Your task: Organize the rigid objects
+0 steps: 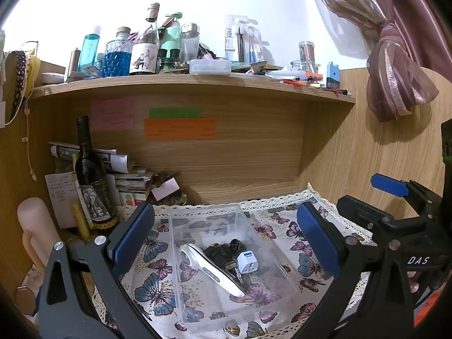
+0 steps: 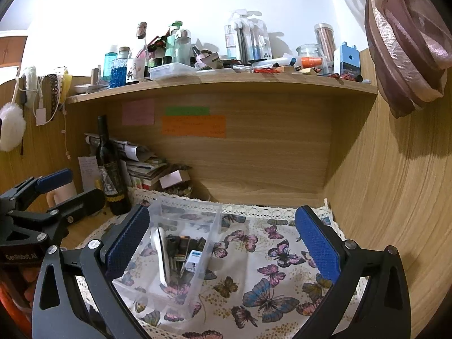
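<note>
A clear plastic bin (image 1: 203, 220) stands on the butterfly cloth (image 1: 152, 285). In it lie a white handled tool (image 1: 209, 271), a white plug adapter (image 1: 248, 262) and several dark small items (image 1: 220, 251). My left gripper (image 1: 226, 243) is open and empty, its jaws standing wide on either side of the bin, above it. My right gripper (image 2: 223, 243) is open and empty over the cloth; the bin (image 2: 186, 214) sits by its left finger (image 2: 127, 243). The right gripper also shows at the right of the left wrist view (image 1: 367, 195).
A dark wine bottle (image 1: 90, 175) stands at the back left beside stacked papers (image 1: 130, 180). The shelf (image 1: 197, 84) above carries several bottles and jars. Wooden walls close the back and right. A tied curtain (image 1: 395, 79) hangs at the right.
</note>
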`<state>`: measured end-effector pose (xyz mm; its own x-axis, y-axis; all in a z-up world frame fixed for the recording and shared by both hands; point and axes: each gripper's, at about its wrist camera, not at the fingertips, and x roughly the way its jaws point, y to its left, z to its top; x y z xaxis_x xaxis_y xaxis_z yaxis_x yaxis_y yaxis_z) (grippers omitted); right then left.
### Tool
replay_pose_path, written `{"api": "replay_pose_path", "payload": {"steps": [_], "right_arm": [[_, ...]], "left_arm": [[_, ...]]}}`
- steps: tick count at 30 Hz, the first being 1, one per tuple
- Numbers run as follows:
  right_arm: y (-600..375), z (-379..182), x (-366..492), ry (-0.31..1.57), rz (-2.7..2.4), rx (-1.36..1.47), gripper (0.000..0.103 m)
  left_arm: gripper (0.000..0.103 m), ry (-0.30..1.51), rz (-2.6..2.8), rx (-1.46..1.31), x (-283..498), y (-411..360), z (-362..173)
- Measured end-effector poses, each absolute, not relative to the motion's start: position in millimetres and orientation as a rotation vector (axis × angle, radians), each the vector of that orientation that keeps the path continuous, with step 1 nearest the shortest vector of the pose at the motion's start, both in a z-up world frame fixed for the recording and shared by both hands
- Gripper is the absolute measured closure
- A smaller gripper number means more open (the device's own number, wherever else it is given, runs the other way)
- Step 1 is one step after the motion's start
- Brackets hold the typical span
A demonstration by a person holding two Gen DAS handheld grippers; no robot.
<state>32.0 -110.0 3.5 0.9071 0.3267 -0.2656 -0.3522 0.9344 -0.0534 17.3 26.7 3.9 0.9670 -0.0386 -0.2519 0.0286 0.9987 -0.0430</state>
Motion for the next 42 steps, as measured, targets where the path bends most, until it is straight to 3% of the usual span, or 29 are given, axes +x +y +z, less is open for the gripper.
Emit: {"api": "replay_pose_path", "payload": {"steps": [42], "right_arm": [[-112.9,6.7,35.7,0.251,0.340,-0.066,0.000]], "left_arm": [[0.001,0.253,-0.047,-0.044,21.2,25.3,2.8]]}}
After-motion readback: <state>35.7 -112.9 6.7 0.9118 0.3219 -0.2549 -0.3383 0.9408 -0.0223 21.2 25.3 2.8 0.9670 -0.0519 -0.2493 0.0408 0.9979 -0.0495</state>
